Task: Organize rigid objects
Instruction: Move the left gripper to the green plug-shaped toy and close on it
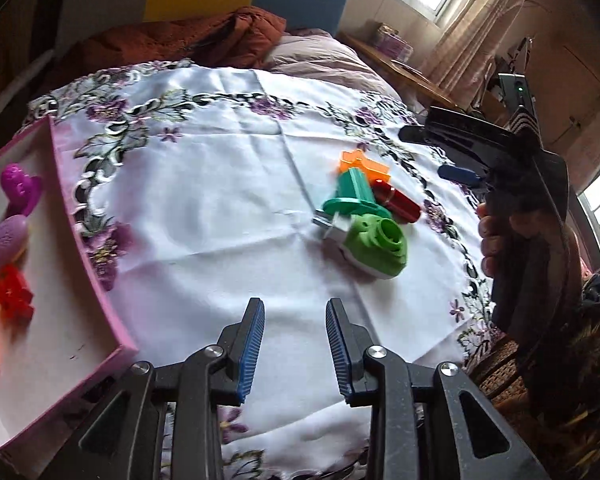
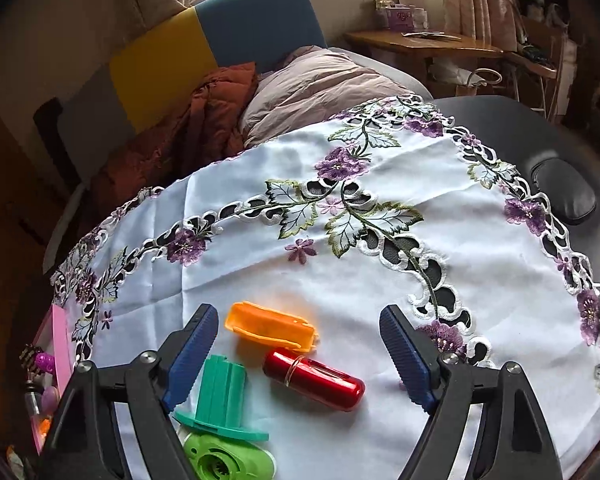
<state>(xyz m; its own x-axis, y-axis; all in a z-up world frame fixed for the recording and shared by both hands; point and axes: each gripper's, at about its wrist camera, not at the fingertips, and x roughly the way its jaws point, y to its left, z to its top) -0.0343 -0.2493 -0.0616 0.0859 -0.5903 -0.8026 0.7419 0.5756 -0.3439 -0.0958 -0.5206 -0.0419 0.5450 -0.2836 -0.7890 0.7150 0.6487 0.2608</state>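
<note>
Between the spread jaws of our right gripper (image 2: 300,354), on the embroidered white tablecloth (image 2: 480,288): one red metallic capsule (image 2: 314,378), smooth, glossy, round-ended, long axis running crosswise from jaw to jaw (a poor line for pinching). Beside it: orange plastic trough (image 2: 271,330), ribbed teal stand (image 2: 222,396), green toy camera (image 2: 224,460). Our left gripper (image 1: 295,354), narrowly parted and empty, sits farther off, nearer the pink-rimmed box (image 1: 88,240).

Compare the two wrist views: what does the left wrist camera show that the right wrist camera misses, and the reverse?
Left wrist only: the pink tray's inside, holding a purple egg and red piece; also the right claw seen from outside.

Right wrist only: the black pad beyond the cloth, and the wooden desk.

Both: the red cylinder, orange piece, teal piece, green toy, and embroidered cloth.
</note>
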